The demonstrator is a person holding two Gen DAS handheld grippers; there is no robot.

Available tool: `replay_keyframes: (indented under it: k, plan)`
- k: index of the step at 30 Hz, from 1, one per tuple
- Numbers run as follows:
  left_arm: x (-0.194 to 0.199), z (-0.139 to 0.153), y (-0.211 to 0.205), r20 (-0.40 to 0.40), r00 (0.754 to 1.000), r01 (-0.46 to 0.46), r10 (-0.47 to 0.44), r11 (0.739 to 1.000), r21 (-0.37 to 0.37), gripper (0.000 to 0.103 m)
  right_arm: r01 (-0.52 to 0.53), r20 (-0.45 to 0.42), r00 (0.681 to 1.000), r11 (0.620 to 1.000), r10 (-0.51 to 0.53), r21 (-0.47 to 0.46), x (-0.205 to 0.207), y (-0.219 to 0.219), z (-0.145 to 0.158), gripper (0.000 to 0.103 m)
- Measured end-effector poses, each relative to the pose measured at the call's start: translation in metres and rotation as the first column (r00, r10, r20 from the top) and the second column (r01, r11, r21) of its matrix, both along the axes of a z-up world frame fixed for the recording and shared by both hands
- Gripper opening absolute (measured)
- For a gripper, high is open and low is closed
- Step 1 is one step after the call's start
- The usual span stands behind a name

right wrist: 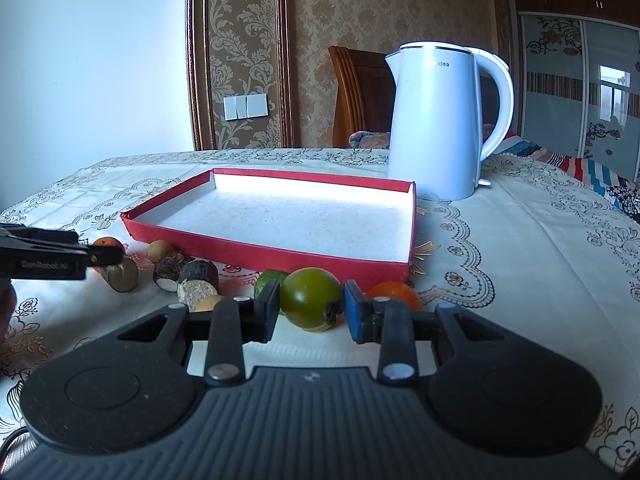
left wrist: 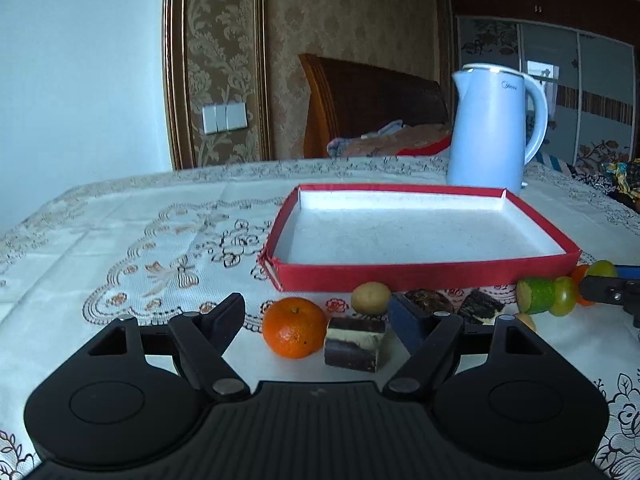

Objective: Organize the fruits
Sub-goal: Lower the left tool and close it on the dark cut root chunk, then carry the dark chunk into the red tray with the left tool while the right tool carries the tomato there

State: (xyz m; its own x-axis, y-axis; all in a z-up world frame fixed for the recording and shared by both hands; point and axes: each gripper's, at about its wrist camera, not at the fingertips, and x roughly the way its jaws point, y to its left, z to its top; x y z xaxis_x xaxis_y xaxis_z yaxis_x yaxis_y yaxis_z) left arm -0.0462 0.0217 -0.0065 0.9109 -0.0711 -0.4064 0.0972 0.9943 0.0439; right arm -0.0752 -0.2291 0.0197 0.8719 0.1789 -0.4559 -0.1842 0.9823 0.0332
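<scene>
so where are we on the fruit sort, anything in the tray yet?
Nothing done: the red tray is empty. In hand: the right hand-held gripper is closed on a green tomato, still at table level. The left hand-held gripper is open, with the orange and a chocolate block ahead of it. Left: all the fruit in front of the tray.

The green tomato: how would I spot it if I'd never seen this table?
Find the white kettle, then the red tray in front of it. Along the tray's near wall lies a row of fruit; the green tomato sits between the right gripper's pads. It is round, smooth, olive-green, with a dark stem scar, unlike the orange fruit beside it.
</scene>
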Motion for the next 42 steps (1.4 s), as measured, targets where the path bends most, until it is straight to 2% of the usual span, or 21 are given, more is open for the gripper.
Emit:
replay_keyframes:
  k: [2, 4, 7, 8, 10, 13, 15, 17, 19, 23, 31, 37, 42]
  plan:
    - [-0.008, 0.002, -0.006, 0.021, 0.999, 0.044, -0.044, 0.999, 0.012, 0.078, 0.001, -0.008, 1.0, 1.0, -0.001, 0.004, 0.002, 0.0, -0.002, 0.032]
    - [-0.008, 0.0, -0.014, -0.004, 0.997, 0.076, -0.076, 0.996, 0.043, 0.078, 0.0, -0.015, 1.0, 1.0, 0.0, 0.008, 0.003, -0.001, -0.003, 0.032]
    - [0.001, -0.007, -0.024, -0.066, 0.994, 0.098, -0.093, 0.991, 0.087, 0.067, -0.001, -0.013, 1.0, 1.0, 0.001, 0.013, 0.002, -0.001, -0.002, 0.032]
    - [0.005, -0.01, -0.025, -0.093, 0.991, 0.104, -0.095, 0.991, 0.086, 0.062, -0.001, -0.011, 1.0, 1.0, 0.001, 0.013, 0.002, -0.001, -0.002, 0.032]
    - [0.011, -0.013, -0.023, -0.131, 0.987, 0.107, -0.098, 0.992, 0.067, 0.059, -0.002, -0.013, 1.0, 1.0, 0.003, 0.017, 0.002, -0.002, -0.003, 0.032]
    - [0.014, -0.013, -0.024, -0.118, 0.988, 0.107, -0.098, 0.992, 0.072, 0.058, -0.004, -0.017, 1.0, 1.0, 0.004, 0.022, 0.004, -0.002, -0.004, 0.032]
    - [0.013, -0.015, -0.03, -0.111, 0.989, 0.109, -0.097, 0.989, 0.104, 0.042, -0.005, -0.019, 1.0, 1.0, 0.006, 0.022, 0.004, -0.001, -0.004, 0.032]
    - [0.01, -0.016, -0.037, -0.098, 0.989, 0.125, -0.112, 0.981, 0.148, 0.031, -0.007, -0.018, 1.0, 1.0, 0.007, 0.019, 0.004, 0.0, -0.004, 0.032]
    - [0.009, -0.018, -0.04, -0.099, 0.988, 0.131, -0.116, 0.977, 0.167, 0.031, -0.005, -0.017, 1.0, 1.0, 0.005, 0.02, 0.004, 0.0, -0.004, 0.032]
    - [0.011, -0.016, -0.033, -0.104, 0.989, 0.117, -0.105, 0.986, 0.12, 0.031, 0.003, -0.013, 1.0, 1.0, -0.002, 0.024, 0.004, -0.002, -0.002, 0.032]
    - [0.0, 0.001, -0.028, -0.019, 0.995, 0.098, -0.097, 0.991, 0.092, 0.031, 0.011, 0.025, 1.0, 1.0, -0.012, 0.009, 0.007, -0.002, 0.01, 0.032]
    - [0.026, 0.013, -0.032, -0.024, 0.996, 0.087, -0.086, 0.993, 0.078, 0.031, 0.028, 0.073, 0.997, 0.999, -0.026, -0.026, 0.029, 0.004, 0.028, 0.032]
    - [0.061, 0.023, -0.04, -0.033, 0.998, 0.059, -0.058, 0.997, 0.044, 0.031, 0.069, 0.056, 0.996, 0.997, -0.067, -0.029, 0.068, 0.006, 0.03, 0.032]
